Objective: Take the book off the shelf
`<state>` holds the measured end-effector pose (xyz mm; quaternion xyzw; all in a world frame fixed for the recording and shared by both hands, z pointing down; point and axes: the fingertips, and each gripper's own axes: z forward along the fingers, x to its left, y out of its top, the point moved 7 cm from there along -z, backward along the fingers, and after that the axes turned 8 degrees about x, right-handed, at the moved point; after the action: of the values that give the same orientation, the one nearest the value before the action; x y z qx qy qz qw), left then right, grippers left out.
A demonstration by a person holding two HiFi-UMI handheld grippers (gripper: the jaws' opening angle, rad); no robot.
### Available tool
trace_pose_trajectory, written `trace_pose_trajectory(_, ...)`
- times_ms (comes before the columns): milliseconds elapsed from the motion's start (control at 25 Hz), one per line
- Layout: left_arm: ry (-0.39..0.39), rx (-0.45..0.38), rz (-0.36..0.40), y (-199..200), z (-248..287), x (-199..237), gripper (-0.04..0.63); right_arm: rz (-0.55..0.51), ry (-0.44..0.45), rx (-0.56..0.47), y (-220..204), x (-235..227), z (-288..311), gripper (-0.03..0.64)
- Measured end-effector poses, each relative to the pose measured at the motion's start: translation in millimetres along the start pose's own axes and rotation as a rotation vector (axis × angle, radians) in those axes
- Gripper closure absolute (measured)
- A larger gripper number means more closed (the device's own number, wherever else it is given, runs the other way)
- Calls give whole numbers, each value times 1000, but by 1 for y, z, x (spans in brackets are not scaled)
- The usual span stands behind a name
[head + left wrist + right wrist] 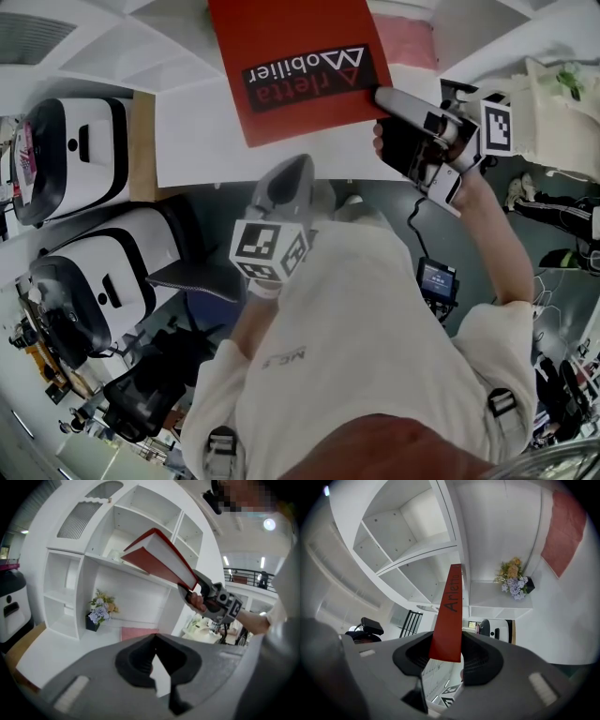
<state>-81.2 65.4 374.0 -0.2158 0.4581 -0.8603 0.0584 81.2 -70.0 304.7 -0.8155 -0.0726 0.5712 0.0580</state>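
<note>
Lettering on the red book (291, 66) is showing upside down in the head view: white words on a black band, "Mobilier" and "rietta", with a triangle-shaped mark standing where an "A" would go. The book is sitting at the top centre of that frame, off the shelf and held up in the air.

The right gripper (382, 98) is clamping the book at its lower right corner, with the person's hand (398, 145) wrapped round the handle. In the right gripper view the red spine (450, 616) is running up between the two pads, both of them pressing on it, and the black spine print is starting "Arie"; the rest I cannot read.

The left gripper (292, 173) is pointing up in the middle of the head view, below the book and apart from it. In the left gripper view its jaws are meeting at the tips with nothing between them.

From that same view the book (159, 559) is tilting in front of the white shelf (117, 536), in the upper centre of the frame. A small bunch of flowers (101, 611) is standing in a lower compartment at the left, and a pink mat (138, 633) is lying just to the right of it.
</note>
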Motion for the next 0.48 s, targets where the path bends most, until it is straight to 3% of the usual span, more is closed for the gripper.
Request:
trace_pose_trajectory(320, 28, -2, -15, 8, -5, 1, 595, 25, -20, 27, -3, -7, -2, 443)
trace_pose_trajectory(480, 31, 2, -8, -6, -7, -3, 595, 15, -45, 31, -22, -24, -11, 443)
